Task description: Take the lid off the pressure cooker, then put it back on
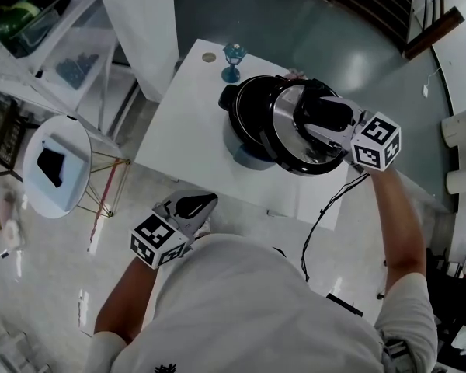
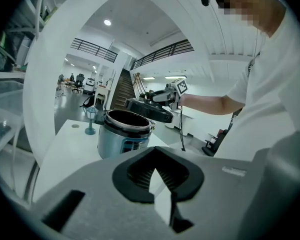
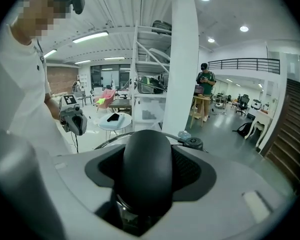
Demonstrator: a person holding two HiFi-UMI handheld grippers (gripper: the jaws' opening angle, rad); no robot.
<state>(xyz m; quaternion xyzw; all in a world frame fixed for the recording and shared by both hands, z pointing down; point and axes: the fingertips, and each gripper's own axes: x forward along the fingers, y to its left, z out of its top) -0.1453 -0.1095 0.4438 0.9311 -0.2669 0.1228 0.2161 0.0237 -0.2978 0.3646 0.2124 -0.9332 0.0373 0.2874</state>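
On a white table, toward its far right part: the pressure cooker, open, with a dark inner pot inside a silvery body and a blue front panel. Off the pot and tilted: the lid, hanging over the cooker's right side and overlapping the right rim as seen from the head view. From the left gripper view, level with or just above that rim; impossible to tell whether touching it.

Clamped on the lid's black handle: the right gripper, jaws spread wide with the handle filling the gap between them, pads against its two sides. Marker cube out past the lid, toward the table's right edge.

Off the table, just beyond its near edge and close to the person's body: the left gripper, pointing toward the cooker. Jaws drawn almost together, only a thin slit left, nothing between them.

At the table's far edge, just beyond the cooker: a blue stemmed glass, upright, and left of it a small round disc. Trailing off the near right edge toward the floor: a black cable. To the left on the floor: a round side table carrying a dark object. Far off in the right gripper view: a standing person.
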